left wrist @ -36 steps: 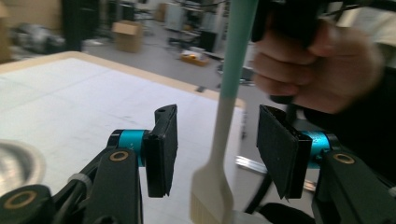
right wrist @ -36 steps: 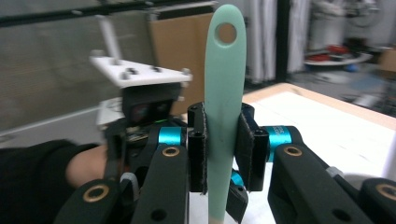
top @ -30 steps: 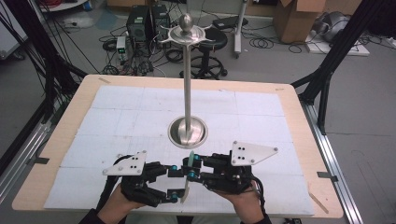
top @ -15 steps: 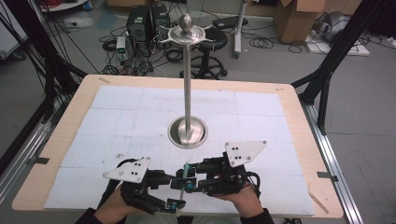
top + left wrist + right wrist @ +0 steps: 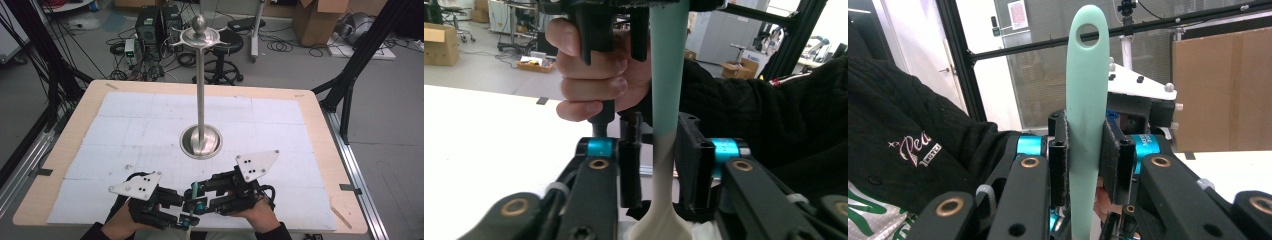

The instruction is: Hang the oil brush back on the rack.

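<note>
Right tool [image 5: 1083, 150] clenched on mint utensil handle [image 5: 1087, 90], left tool [image 5: 659, 165] closing around its cream neck, stand [image 5: 201, 100] beyond.

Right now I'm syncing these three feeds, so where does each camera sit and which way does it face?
High view: above the person's side, looking forward and down at the table and metal stand; left claw and right claw enter from below.
Left gripper view: rides the left claw, its jaws just closing around the utensil; faces the right hand.
Right gripper view: rides the right claw, shut on the utensil; black sleeve at left.
Shared: both gripper views show the utensil.
</note>
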